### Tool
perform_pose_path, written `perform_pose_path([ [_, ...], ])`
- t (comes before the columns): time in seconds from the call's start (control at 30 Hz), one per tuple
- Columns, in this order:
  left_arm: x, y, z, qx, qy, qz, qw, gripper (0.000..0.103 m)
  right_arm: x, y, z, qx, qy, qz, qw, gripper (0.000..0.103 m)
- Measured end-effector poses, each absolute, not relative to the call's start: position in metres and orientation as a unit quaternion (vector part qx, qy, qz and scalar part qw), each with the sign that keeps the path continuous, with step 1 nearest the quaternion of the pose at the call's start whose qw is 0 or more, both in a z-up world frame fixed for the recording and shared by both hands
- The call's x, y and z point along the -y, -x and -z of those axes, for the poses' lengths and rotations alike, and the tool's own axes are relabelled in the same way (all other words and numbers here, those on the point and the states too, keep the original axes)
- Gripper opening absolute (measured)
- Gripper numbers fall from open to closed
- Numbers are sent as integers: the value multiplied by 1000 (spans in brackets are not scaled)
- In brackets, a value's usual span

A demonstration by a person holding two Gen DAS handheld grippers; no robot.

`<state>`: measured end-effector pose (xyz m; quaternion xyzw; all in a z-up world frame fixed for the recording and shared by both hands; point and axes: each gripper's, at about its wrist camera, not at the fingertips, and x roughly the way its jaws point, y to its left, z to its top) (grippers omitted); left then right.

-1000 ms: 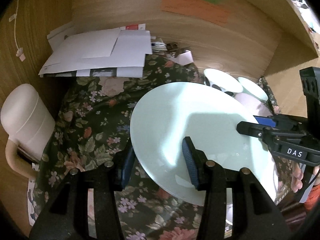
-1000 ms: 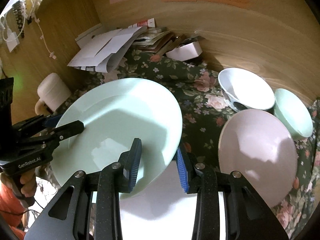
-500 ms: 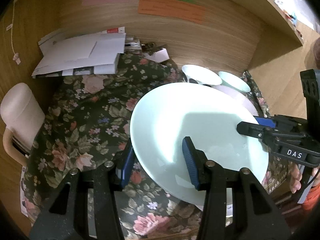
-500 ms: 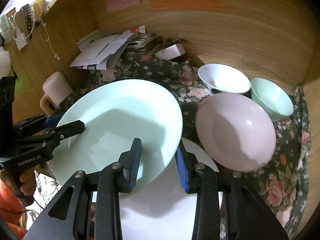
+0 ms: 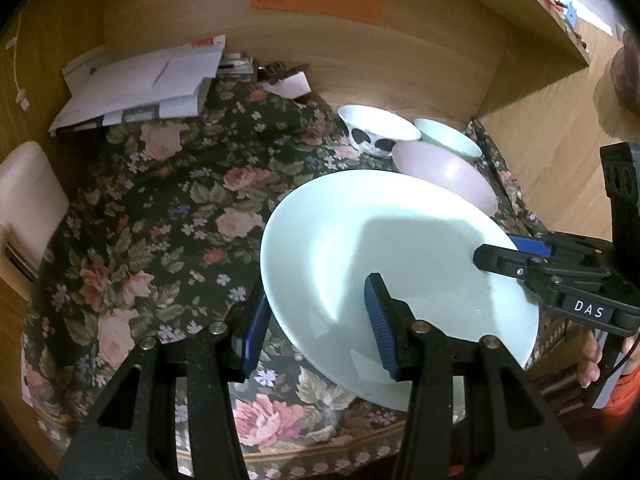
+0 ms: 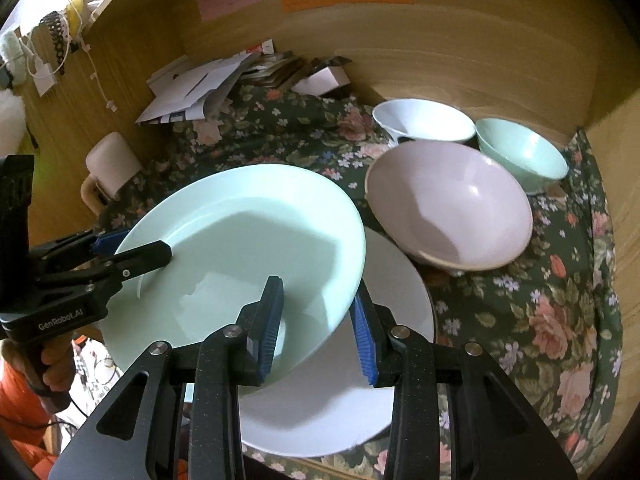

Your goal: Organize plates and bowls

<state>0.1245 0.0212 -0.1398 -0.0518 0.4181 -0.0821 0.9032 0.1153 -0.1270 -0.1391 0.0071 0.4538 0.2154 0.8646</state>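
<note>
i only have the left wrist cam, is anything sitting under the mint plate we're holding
Observer: Yes. The right wrist view shows a white plate on the cloth right below the mint plate.
Operator: pink bowl empty?
Observer: Yes, the pink bowl shows its whole inside there, and nothing is in it.
Operator: how's the right gripper on the rim
Observer: The right gripper straddles the mint plate's near rim, one pad on top and one underneath.
</note>
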Motion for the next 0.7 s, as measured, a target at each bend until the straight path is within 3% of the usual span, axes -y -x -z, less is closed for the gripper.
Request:
perform_pose_path([
  [0.7,8,-130,170,-453,26,106,885,47,154,-103,174,-487,-50,-186,852,31],
])
